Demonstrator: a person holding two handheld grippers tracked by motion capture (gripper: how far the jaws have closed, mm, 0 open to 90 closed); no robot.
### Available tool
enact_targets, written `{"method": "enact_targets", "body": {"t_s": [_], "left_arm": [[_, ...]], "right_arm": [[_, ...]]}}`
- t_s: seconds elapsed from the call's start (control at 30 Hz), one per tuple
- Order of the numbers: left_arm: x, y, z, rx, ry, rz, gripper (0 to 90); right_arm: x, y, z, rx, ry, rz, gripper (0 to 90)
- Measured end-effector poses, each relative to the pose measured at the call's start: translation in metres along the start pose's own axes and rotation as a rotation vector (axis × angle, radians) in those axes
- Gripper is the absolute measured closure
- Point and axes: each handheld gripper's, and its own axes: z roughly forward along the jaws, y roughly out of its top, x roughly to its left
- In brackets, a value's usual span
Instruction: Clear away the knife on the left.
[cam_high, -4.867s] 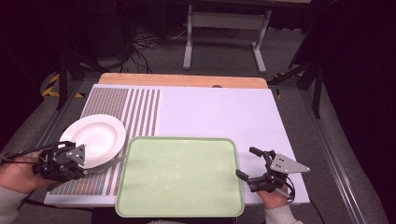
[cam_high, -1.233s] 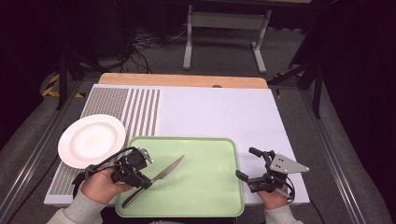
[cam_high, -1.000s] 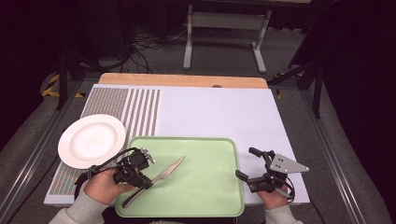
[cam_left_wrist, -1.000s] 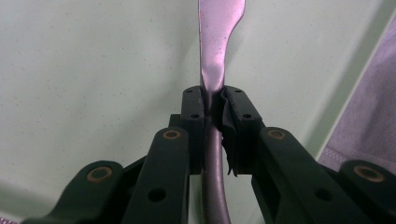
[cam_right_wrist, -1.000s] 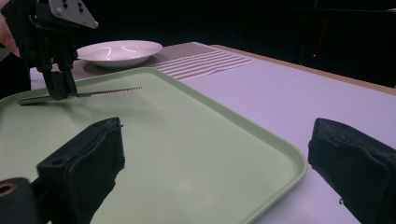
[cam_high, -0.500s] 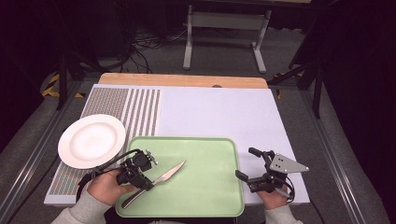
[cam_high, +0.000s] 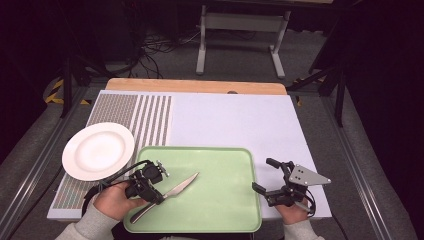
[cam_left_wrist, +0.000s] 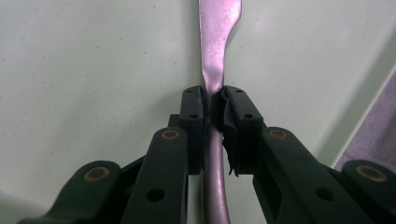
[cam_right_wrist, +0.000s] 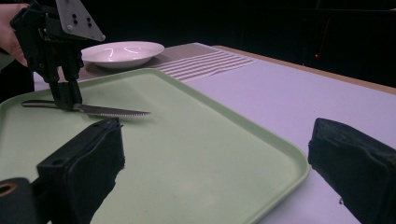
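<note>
The left tool (cam_high: 156, 192) grips a knife (cam_high: 172, 192) at mid-handle, blade lying low over the green tray (cam_high: 220, 200); the right tool (cam_high: 264, 175) gapes empty beside it.

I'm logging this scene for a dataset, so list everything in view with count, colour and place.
Knife: one, silver, serrated blade, over the tray's left part, held at its handle.
Tray: one, light green, near middle of the mat.
Plate: one, white, empty, left of the tray.
Mat: one, pale lilac with a brown striped left section, covering the table.
Table: one, wooden edge showing at the far side.
Metal stand: one, grey, on the floor beyond the table.
Left gripper: one, black, shut on the knife.
Right gripper: one, black, open, right of the tray.
</note>
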Motion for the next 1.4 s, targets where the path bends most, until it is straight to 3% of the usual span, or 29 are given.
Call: {"method": "enact_targets", "body": {"t_s": [0.23,0.37,0.43,0.53,0.63,0.77,0.8,0.97,1.07,1.13,1.4], "left_arm": [[0.001,0.000,-0.003,-0.033,-0.009,-0.011,48.5],[-0.002,-0.001,-0.010,-0.090,-0.054,0.029,40.5],[-0.003,0.000,-0.012,-0.118,-0.055,0.053,31.6],[-0.009,0.002,-0.013,-0.158,-0.033,0.114,27.4],[-0.018,0.004,-0.016,-0.183,0.033,0.193,37.1],[-0.028,0.006,-0.014,-0.184,0.090,0.278,63.6],[-0.030,0.007,-0.012,-0.187,0.116,0.301,66.7],[-0.037,0.008,-0.007,-0.178,0.148,0.359,87.7],[-0.039,0.008,-0.004,-0.177,0.161,0.381,89.7],[-0.040,0.010,0.003,-0.140,0.170,0.400,89.7],[-0.039,0.013,0.012,-0.090,0.188,0.390,89.8]], "right_arm": [[0.000,0.000,-0.001,-0.004,0.001,-0.003,4.0],[0.000,0.000,-0.001,-0.006,0.000,-0.003,4.0],[0.000,0.000,-0.001,-0.005,0.001,-0.002,4.0],[0.000,0.000,0.000,-0.006,0.003,-0.003,4.0],[0.000,0.000,-0.001,-0.007,-0.001,-0.007,4.0],[0.000,0.000,-0.001,-0.008,-0.003,-0.009,4.0],[0.000,0.000,-0.001,-0.008,-0.002,-0.008,4.0],[0.000,0.000,-0.002,-0.010,-0.001,-0.006,4.0],[-0.001,0.000,-0.001,-0.011,0.001,-0.006,4.0],[0.000,0.000,-0.001,-0.007,0.003,-0.002,4.0],[-0.001,0.000,-0.001,-0.005,0.001,-0.003,4.0]]}}
